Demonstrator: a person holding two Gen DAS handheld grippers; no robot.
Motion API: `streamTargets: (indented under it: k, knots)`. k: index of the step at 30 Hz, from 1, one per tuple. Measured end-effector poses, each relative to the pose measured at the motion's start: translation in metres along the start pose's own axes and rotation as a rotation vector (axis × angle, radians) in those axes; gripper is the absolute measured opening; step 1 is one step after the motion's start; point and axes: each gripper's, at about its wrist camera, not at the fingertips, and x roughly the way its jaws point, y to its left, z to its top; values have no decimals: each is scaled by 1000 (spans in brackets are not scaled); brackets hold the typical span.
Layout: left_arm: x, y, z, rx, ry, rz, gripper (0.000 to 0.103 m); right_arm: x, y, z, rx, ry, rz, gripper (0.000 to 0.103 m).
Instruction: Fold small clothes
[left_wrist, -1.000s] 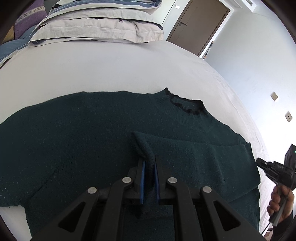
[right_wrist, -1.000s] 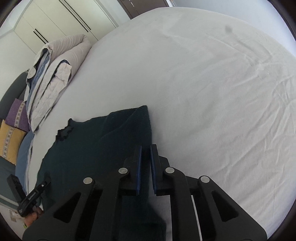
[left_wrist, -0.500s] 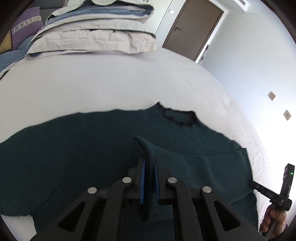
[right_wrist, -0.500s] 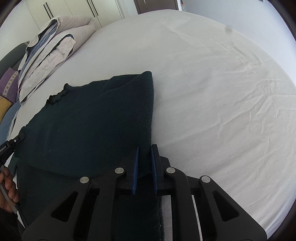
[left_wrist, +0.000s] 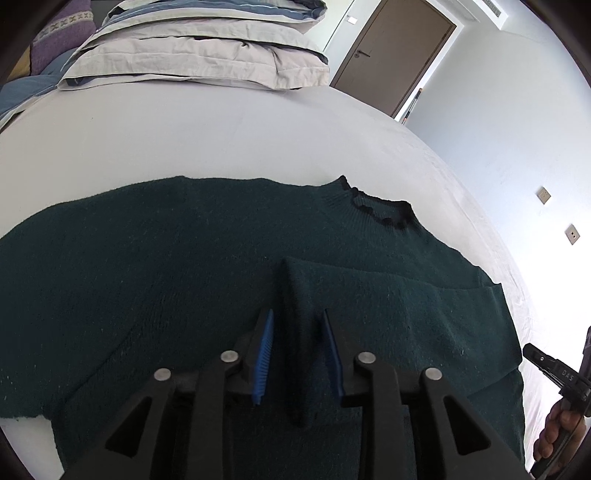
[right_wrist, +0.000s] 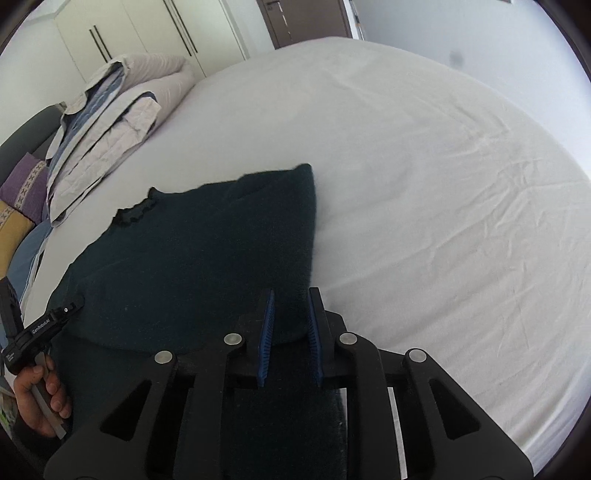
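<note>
A dark green knit sweater (left_wrist: 184, 258) lies flat on the white bed sheet (left_wrist: 184, 140), collar (left_wrist: 380, 210) toward the pillows. Its right part is folded over onto the body (left_wrist: 388, 295). My left gripper (left_wrist: 297, 325) is open, its blue pads either side of a raised fold of the sweater without pressing it. In the right wrist view the sweater (right_wrist: 207, 251) has its folded right edge (right_wrist: 308, 221) on the sheet (right_wrist: 424, 184). My right gripper (right_wrist: 290, 304) is open over the sweater's lower edge.
Folded grey and blue bedding (left_wrist: 199, 48) is stacked at the head of the bed, with purple and yellow cushions (right_wrist: 22, 199) beside it. A brown door (left_wrist: 391, 55) and white wall stand beyond. Wardrobe doors (right_wrist: 129, 29) show behind the bedding.
Both grippers have gone from shut on the sweater to open. The folded-over part has been laid down on the sweater's body.
</note>
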Motion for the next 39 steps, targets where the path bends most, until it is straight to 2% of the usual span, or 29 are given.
streamTargets:
  k: [1,3,5,7,9,11,12,13,14,16,19,22,26,30,32,36,38,39]
  knots:
    - [-1,-1,-1,5,0,3,33,5,6,-2,-26,19,-7,17]
    - [-3,-2,-1,7,3,9,34,30,9,-12,-59,130,-24,17]
    - [-12,0,-2,-6,2,9,38,28,8,-14,-71,81,-19,17]
    - [-30,6,-5,-22,-22,17,52,15,5,-11,-9,62,-1,17]
    - [-59,22,-10,-73,-65,4,57,-3,5,-11,23,9,17,18]
    - [-89,43,-18,-140,-104,-20,60,-26,12,-12,10,-57,31,30]
    - [-109,62,-25,-194,-130,-20,60,-36,16,-13,2,-84,44,36]
    - [-122,76,-30,-230,-146,-17,60,-48,23,-14,-2,-120,62,54]
    - [-139,95,-37,-283,-170,-11,60,-59,32,-17,-7,-152,80,66]
    - [-171,140,-52,-410,-214,-3,62,-79,51,-21,-41,-199,117,71]
    - [-212,205,-75,-580,-275,41,62,-94,84,-27,-89,-200,180,71]
    - [-243,261,-96,-736,-329,84,62,-97,112,-30,-92,-156,270,71]
    - [-264,315,-120,-944,-407,47,64,-98,148,-43,-108,-99,355,71]
    - [-255,353,-139,-1156,-450,-44,64,-95,179,-58,-107,-62,399,65]
    - [-247,360,-144,-1211,-479,-72,64,-90,189,-59,-105,-55,406,64]
    - [-243,371,-128,-1226,-520,-69,57,-88,191,-63,-100,-46,406,58]
    - [-239,376,-121,-1221,-504,-34,38,-87,183,-64,-88,-43,406,57]
    - [-236,379,-118,-1225,-491,-10,23,-86,178,-63,-79,-39,407,55]
